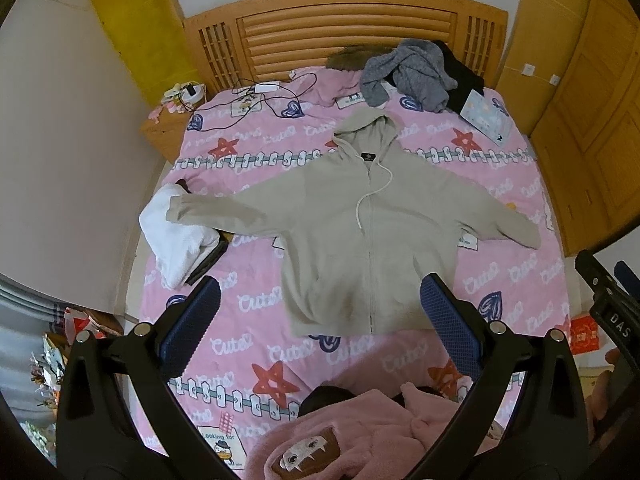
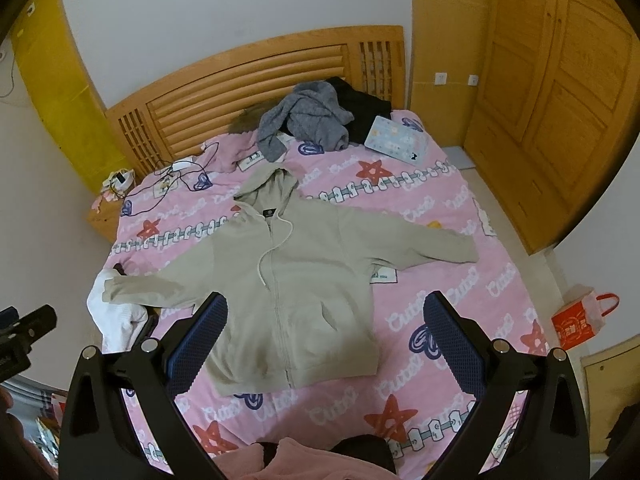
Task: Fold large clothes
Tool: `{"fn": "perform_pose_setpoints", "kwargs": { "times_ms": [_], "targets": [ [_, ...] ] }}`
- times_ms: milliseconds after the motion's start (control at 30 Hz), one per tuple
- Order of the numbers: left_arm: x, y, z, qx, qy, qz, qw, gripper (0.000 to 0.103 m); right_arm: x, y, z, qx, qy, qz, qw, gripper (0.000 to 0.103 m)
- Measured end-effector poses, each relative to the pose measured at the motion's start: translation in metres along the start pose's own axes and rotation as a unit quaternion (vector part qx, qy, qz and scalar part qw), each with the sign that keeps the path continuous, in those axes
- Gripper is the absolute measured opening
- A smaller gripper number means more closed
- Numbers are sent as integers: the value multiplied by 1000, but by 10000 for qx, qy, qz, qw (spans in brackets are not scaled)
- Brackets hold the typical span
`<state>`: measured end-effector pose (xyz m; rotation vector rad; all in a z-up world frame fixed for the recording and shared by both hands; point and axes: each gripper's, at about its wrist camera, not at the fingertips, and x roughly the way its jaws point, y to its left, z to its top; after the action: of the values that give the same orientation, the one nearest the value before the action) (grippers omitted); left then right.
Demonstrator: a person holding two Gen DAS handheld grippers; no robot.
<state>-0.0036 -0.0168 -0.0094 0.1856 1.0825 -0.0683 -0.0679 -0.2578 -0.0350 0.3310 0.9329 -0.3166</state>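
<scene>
A beige zip-up hoodie (image 1: 352, 236) lies flat, front up, on the pink bedspread (image 1: 256, 280), sleeves spread to both sides and hood toward the headboard. It also shows in the right wrist view (image 2: 296, 280). My left gripper (image 1: 320, 300) is open and empty, held above the hoodie's bottom hem. My right gripper (image 2: 324, 320) is open and empty, held above the hoodie's lower right part. Neither gripper touches the cloth.
A white garment (image 1: 176, 236) lies under the left sleeve's cuff. A grey knit (image 1: 412, 72), black cloth and a laptop (image 1: 486, 118) lie by the wooden headboard (image 1: 344, 24). Cables (image 1: 260, 100) lie at the far left. A pink fluffy garment (image 1: 360, 436) lies nearest me. Wardrobe doors (image 2: 560, 100) stand at right.
</scene>
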Motion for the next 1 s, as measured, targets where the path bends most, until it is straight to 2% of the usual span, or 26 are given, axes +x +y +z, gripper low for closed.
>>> {"fn": "perform_pose_setpoints", "kwargs": {
  "times_ms": [200,367,500,633,833,1000],
  "targets": [
    [-6,-9,3,-52,-16,56,10000,97,6,-19,4,17,26,28,10000,96],
    [-16,-18,5,-140,-190,105,9997,97,14,-33,8,-135,29,75,9999,96],
    [-24,-27,12,-335,-318,346,9983,97,28,-46,13,-293,199,200,9992,96],
    [-27,-26,15,-600,-279,369,9971,97,28,-53,25,-571,226,257,9978,96],
    [-30,-6,16,-823,-267,278,9959,97,13,-50,43,-618,-81,221,9978,96],
    [-16,40,25,-1143,-211,230,9930,97,9,-23,49,-764,-240,162,9967,96]
  ]
}}
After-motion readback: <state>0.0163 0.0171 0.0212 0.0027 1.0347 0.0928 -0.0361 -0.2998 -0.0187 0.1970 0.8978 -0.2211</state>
